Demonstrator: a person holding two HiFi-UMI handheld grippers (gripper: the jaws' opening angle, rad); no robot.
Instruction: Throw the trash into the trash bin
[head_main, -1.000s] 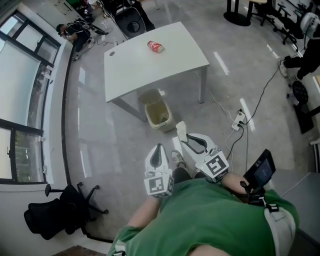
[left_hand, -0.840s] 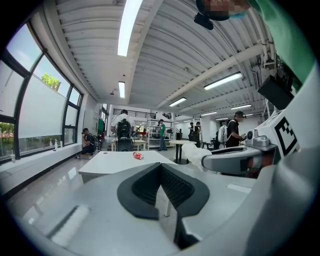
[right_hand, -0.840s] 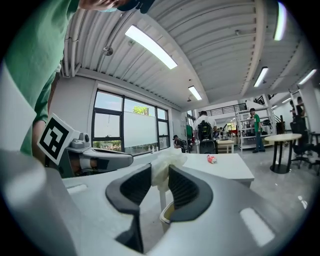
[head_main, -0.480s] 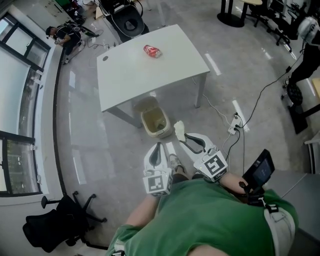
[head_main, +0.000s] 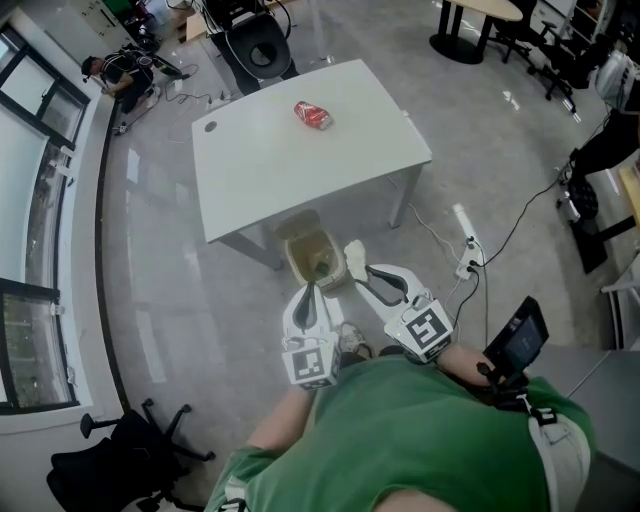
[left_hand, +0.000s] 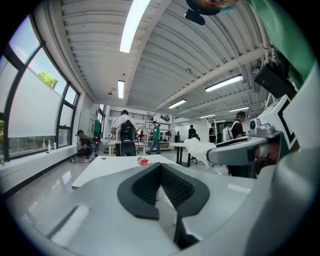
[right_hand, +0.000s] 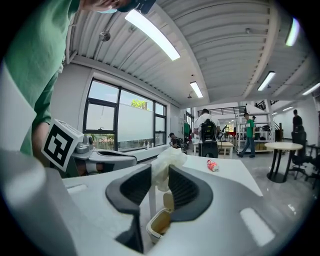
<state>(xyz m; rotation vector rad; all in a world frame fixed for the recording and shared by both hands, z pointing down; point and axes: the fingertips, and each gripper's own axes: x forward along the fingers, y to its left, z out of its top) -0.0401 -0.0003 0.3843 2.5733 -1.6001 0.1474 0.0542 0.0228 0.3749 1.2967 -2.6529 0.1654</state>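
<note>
My right gripper (head_main: 362, 270) (right_hand: 160, 172) is shut on a crumpled white wad of trash (head_main: 355, 254) (right_hand: 168, 159), held level just in front of the beige open trash bin (head_main: 318, 258) (right_hand: 159, 225). The bin stands on the floor by the near edge of the white table (head_main: 260, 170). A crushed red can (head_main: 313, 116) (right_hand: 212, 165) (left_hand: 143, 160) lies on the tabletop. My left gripper (head_main: 308, 296) (left_hand: 161, 167) hangs beside the right one, its jaws shut with nothing between them. The wad also shows in the left gripper view (left_hand: 199, 148).
A power strip with cables (head_main: 466, 268) lies on the floor at the right. Black office chairs stand at the lower left (head_main: 110, 468) and beyond the table (head_main: 258, 45). Windows line the left wall. People stand and crouch in the background (right_hand: 206, 131).
The person has stepped towards the table with both grippers. The bin and table now lie closer, the bin right ahead of the jaws. The right gripper still holds the wad.
</note>
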